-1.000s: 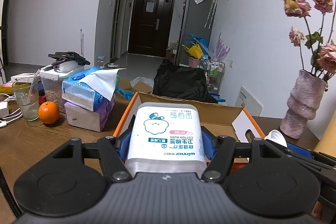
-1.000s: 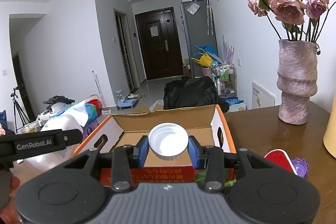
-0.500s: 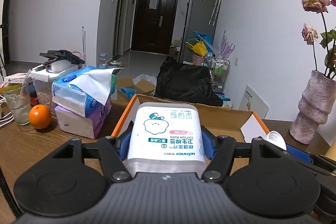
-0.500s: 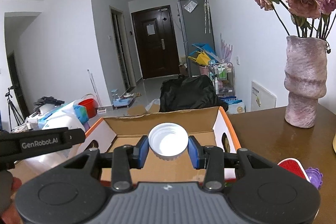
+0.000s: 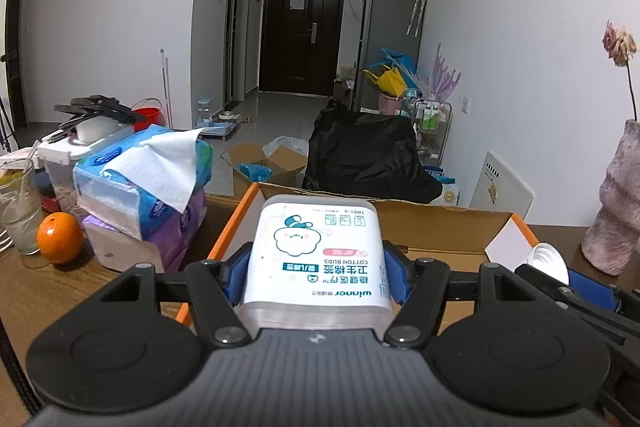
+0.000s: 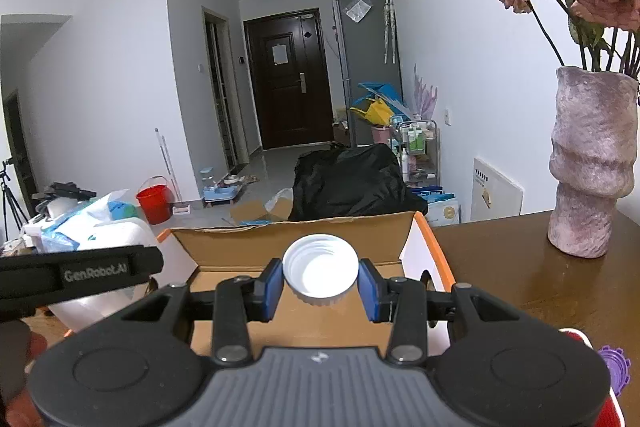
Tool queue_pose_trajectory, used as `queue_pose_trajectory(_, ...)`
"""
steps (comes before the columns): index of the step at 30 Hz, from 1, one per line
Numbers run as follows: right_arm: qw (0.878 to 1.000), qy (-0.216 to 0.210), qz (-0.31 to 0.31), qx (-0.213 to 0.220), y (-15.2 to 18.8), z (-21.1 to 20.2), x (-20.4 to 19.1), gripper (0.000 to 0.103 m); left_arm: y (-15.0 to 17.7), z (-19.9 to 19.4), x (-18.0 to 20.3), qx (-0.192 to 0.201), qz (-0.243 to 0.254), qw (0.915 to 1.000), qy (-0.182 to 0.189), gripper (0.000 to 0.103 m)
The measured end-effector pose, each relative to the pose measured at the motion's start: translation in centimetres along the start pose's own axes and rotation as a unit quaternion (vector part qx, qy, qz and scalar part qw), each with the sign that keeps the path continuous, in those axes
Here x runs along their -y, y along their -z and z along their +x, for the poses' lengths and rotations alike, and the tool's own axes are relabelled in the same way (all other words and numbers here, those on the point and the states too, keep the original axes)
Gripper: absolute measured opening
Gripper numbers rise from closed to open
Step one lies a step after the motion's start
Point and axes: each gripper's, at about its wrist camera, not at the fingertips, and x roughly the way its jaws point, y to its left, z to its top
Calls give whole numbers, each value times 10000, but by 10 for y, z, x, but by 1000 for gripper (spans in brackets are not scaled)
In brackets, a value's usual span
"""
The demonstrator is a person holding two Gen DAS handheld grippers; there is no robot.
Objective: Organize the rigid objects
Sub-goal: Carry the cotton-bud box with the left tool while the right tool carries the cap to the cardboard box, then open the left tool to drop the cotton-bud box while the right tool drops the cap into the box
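My left gripper (image 5: 316, 275) is shut on a clear plastic box of cotton buds (image 5: 314, 251) with a white label, held over the near left part of an open cardboard box (image 5: 440, 223) with orange edges. My right gripper (image 6: 320, 285) is shut on a white screw cap (image 6: 320, 271), its hollow side facing the camera, above the same cardboard box (image 6: 304, 235). In the left wrist view the white cap (image 5: 546, 261) and the right gripper's blue pad show at the right edge. The left gripper's black body (image 6: 80, 273) crosses the left side of the right wrist view.
On the wooden table (image 6: 520, 267) a pink stone-like vase (image 6: 592, 167) of dried roses stands right of the box. Stacked tissue packs (image 5: 144, 187), an orange (image 5: 60, 237) and a glass (image 5: 18, 223) sit left of it. A red brush and purple cap (image 6: 614, 367) lie near right.
Both grippers have travelled forward toward the cardboard box, which now looms larger beneath them. The vase has slid toward the right edge. Both grips are unchanged.
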Motion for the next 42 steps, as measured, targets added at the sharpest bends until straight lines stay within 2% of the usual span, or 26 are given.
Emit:
queue_pose_trajectory(15, 9995, 180, -154, -204, 2, 35, 4, 39, 1, 38, 11, -105, 246, 9996, -107, 66)
queue_pose_trajectory(26, 9989, 200, -295, -289, 5, 43, 3, 39, 5, 46, 11, -175, 323, 9993, -80, 66)
queue_pose_trajectory(29, 9989, 203, -306, -309, 5, 43, 3, 40, 4, 47, 10, -225, 303, 9993, -75, 67)
queue_pose_trajectory(30, 9987, 213, -302, -338, 5, 43, 4, 40, 4, 47, 9, -224, 287, 9993, -78, 71)
queue_pose_trajectory(31, 9986, 239, -287, -362, 5, 43, 5, 43, 4, 46, 8, -212, 277, 9993, -95, 82)
queue_pose_trajectory(33, 9984, 330, -260, -388, 5, 43, 6, 78, 4, 44, 7, -147, 245, 9994, -196, 97)
queue_pose_trajectory(35, 9981, 459, -227, -330, 5, 42, 8, 95, 3, 42, 7, -98, 234, 9993, -283, 103)
queue_pose_trajectory(38, 9982, 494, -186, -301, 5, 41, 10, 103, 3, 43, 5, -132, 172, 9993, -302, 103)
queue_pose_trajectory(42, 9979, 539, -168, -309, 5, 40, 12, 103, 3, 44, 4, -149, 151, 9991, -359, 103)
